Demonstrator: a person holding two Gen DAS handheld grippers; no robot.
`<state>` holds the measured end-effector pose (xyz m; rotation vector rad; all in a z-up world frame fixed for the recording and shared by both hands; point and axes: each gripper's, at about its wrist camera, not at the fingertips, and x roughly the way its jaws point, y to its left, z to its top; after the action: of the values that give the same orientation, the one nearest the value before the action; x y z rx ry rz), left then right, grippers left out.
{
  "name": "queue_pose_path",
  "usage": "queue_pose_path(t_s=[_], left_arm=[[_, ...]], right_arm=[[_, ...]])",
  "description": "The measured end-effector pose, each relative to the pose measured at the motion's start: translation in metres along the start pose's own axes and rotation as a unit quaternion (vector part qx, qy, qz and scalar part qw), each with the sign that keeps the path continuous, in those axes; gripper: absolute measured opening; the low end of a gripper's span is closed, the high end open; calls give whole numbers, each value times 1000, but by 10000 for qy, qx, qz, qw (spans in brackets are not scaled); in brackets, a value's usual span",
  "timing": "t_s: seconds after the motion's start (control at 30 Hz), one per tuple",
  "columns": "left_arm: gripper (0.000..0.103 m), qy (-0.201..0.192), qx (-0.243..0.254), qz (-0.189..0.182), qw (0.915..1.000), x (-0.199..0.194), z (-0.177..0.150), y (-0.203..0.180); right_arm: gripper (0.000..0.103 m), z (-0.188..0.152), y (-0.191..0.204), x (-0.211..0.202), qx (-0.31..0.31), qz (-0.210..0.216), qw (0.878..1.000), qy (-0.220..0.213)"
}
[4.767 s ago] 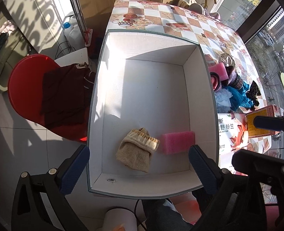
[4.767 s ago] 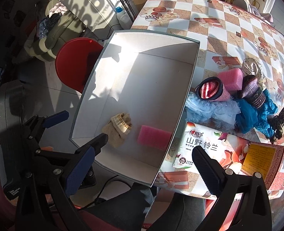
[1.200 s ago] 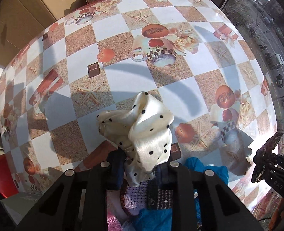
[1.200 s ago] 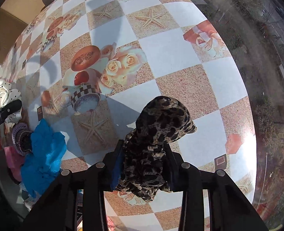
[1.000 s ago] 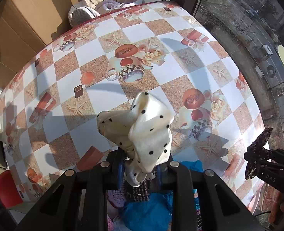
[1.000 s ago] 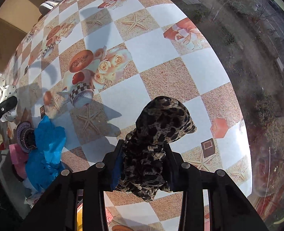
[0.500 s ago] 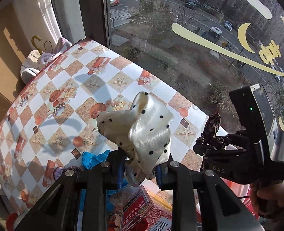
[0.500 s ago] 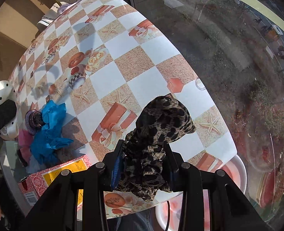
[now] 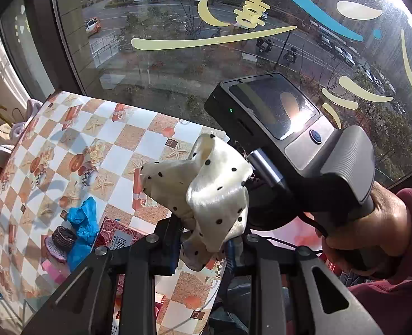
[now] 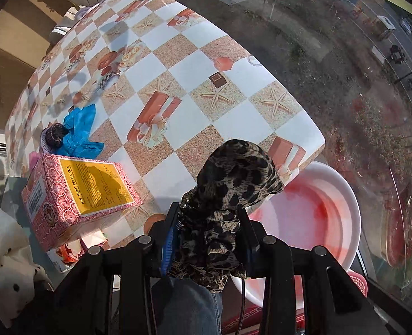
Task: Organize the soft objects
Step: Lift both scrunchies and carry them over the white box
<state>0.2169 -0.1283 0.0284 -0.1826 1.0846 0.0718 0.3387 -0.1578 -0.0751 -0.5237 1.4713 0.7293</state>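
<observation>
Both grippers are up off the table, the left (image 9: 203, 247) clamping a dotted scarf (image 9: 206, 187), the right (image 10: 210, 244) a leopard scarf (image 10: 231, 189), neither stowed yet, blue cloth (image 10: 78, 129) still waiting

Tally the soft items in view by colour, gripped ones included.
Cream polka-dot, in left gripper: 1
Leopard print, in right gripper: 1
Blue: 1
Dark knit: 1
Pink: 1
Total: 5
</observation>
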Motion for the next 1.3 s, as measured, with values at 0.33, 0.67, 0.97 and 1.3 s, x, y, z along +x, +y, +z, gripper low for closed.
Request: queue_pose_path(t_s=[0.33, 0.67, 0.97, 1.3], left_arm=[[28, 108, 320, -46, 9994, -18, -45, -22], [28, 321, 46, 201, 9993, -34, -94, -3], [28, 475, -658, 527, 9953, -51, -142, 28], [28, 429, -1537, 880, 9833, -73, -180, 60]], right_arm=[[39, -57, 9, -4, 58, 23, 10000, 33], [39, -91, 41, -4, -340, 245, 9991, 53], [39, -106, 92, 2, -1201, 440, 9915, 233], [39, -124, 151, -3, -2396, 459, 9695, 223]])
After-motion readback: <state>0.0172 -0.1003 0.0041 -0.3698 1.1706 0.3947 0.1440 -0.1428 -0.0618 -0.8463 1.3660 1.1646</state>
